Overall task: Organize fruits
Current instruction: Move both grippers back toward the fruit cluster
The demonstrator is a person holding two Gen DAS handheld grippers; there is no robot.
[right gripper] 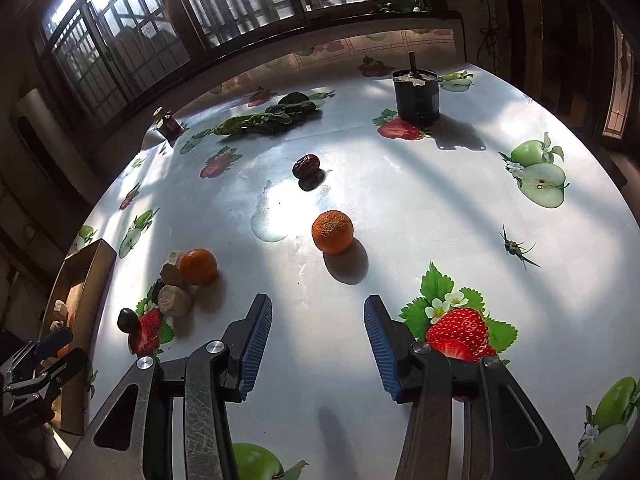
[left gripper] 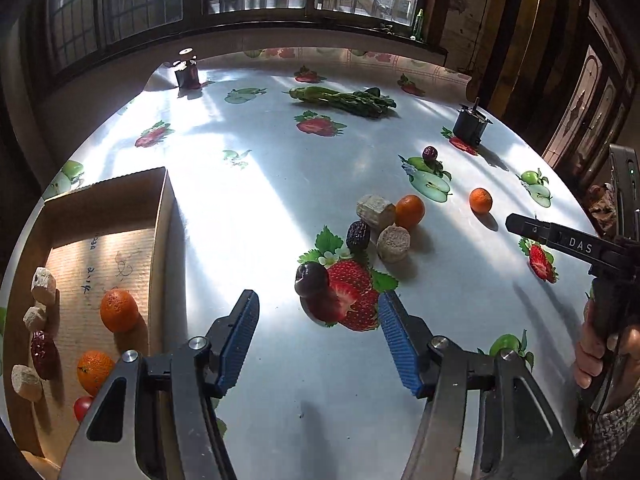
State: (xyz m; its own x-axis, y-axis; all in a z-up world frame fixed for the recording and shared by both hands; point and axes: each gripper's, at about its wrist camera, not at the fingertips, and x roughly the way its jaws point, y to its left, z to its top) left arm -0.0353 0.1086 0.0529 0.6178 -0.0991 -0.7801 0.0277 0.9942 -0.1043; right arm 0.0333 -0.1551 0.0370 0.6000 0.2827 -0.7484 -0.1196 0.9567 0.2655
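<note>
Fruits are partly sorted: two oranges, a red date and pale cut pieces lie in the cardboard box [left gripper: 160, 216] at lower left of the left wrist view. A collection step is in hand. The left gripper [left gripper: 318, 322] stands wide open and empty; the dark plum [left gripper: 312, 279] lies just beyond its fingertips, slightly left of the right finger, apart from both pads. The right gripper [right gripper: 318, 320] is likewise wide open and empty; the lone orange [right gripper: 332, 232] sits at frame centre, ahead of the gap and untouched. Next move, in my judgement: advance until a fruit sits between the pads, then close gently, as round fruit may roll. A cluster [left gripper: 384, 220] of orange, date and pale pieces remains on the table [left gripper: 280, 184].
</note>
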